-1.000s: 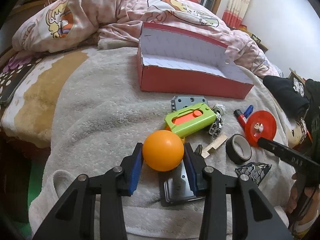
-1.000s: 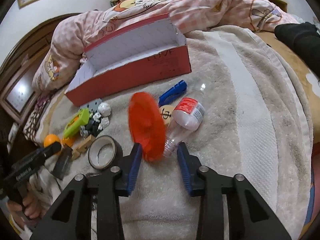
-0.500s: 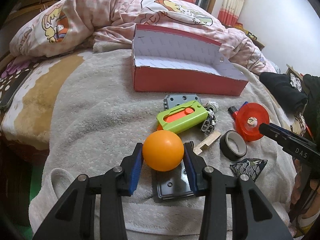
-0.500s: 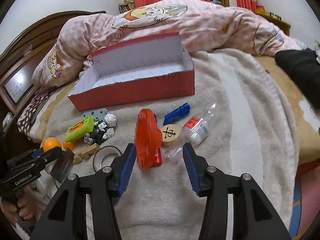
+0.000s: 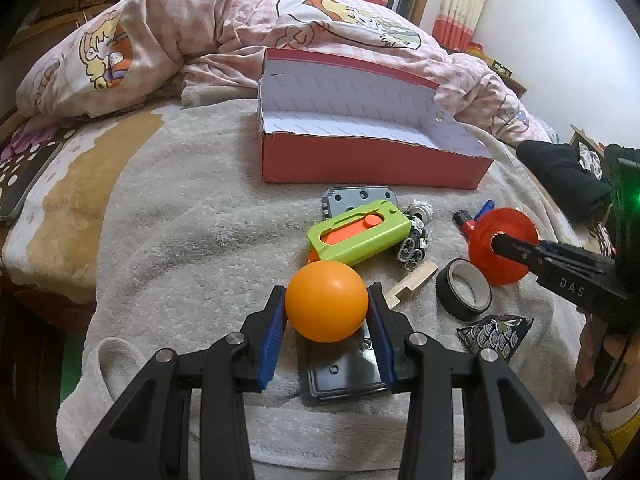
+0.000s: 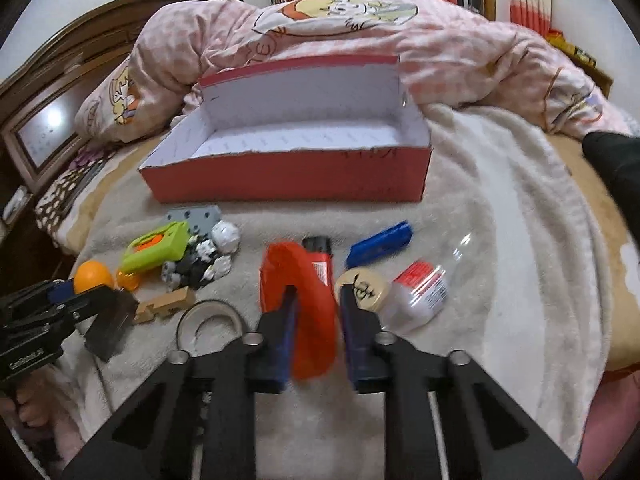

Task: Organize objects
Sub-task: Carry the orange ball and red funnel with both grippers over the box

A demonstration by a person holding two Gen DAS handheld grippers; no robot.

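An orange ball (image 5: 326,300) sits between the blue pads of my left gripper (image 5: 327,304), which is shut on it just above a dark metal plate (image 5: 344,372). My right gripper (image 6: 318,300) has its jaws closing tight on a red disc (image 6: 312,320), which stands on edge between the pads. From the left wrist view the red disc (image 5: 484,264) shows at the right with the right gripper (image 5: 500,242) on it. The open red box (image 6: 288,176) lies behind the clutter on the bed, white inside and bare.
On the grey blanket lie a green and orange tool (image 5: 360,232), a grey plate (image 5: 356,198), a black tape roll (image 5: 464,290), a wooden piece (image 5: 412,284), a blue clip (image 6: 380,244), a wooden disc (image 6: 364,286) and a clear bottle (image 6: 420,292). A pink quilt is heaped behind the box.
The right gripper's fingers spread wide, then closed on the red disc, and its view rolled to face the box squarely. The left gripper kept the ball and stayed put.
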